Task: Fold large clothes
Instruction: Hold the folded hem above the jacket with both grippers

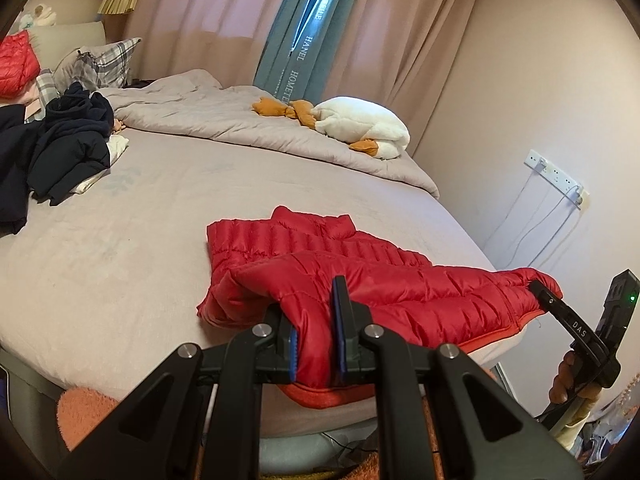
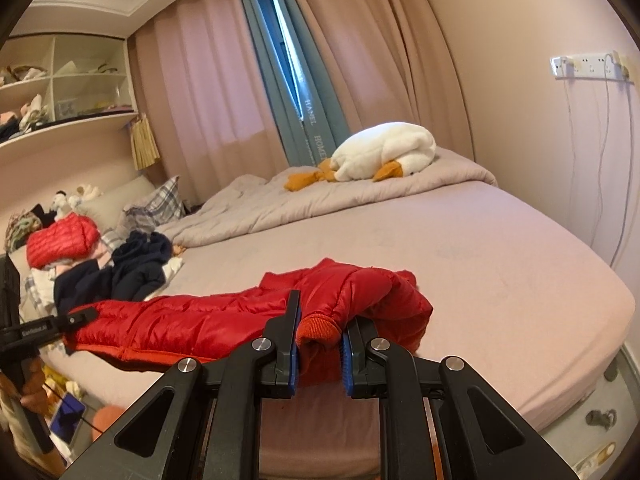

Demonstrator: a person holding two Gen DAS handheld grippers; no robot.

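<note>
Left claw (image 1: 316, 336) clamped on the hem of the red jacket (image 1: 360, 280), blue pads (image 1: 294, 354) pinching the quilted fabric. Right claw (image 2: 320, 350) clamped on a ribbed cuff of the same jacket. Jacket spread across the near edge of the bed (image 1: 140, 220), stretched between both claws. Beyond the claws, a dark clothes heap (image 1: 64, 148) far left, a plush goose (image 1: 360, 126) on the rumpled duvet (image 1: 224, 120).
</note>
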